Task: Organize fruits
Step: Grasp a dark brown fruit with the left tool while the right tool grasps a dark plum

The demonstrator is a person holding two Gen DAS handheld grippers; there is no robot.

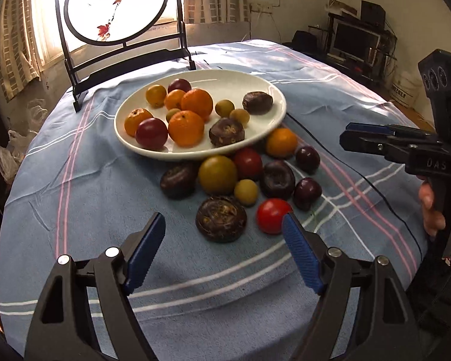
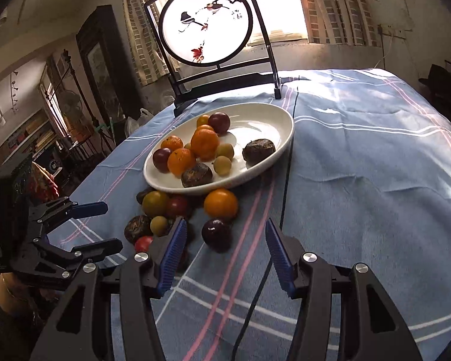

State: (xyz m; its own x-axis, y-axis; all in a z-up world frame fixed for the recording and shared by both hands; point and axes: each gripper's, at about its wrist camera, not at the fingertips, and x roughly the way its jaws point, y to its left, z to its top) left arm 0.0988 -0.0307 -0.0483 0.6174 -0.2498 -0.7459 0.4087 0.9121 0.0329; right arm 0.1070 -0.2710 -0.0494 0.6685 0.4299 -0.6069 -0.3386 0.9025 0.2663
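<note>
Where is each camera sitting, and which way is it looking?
Left wrist view: it sits on the left tool, looks forward and down at loose fruit and the white plate; the right tool and a hand show at the right edge.
Right wrist view: it sits on the right tool, looks along the blue cloth toward the plate; the left tool shows at the left edge.
Shared: both see the plate, the fruit and the round bird screen by the window.

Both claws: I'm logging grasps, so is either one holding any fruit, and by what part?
Nothing held. The left claw and right claw are open and empty above the tablecloth.
</note>
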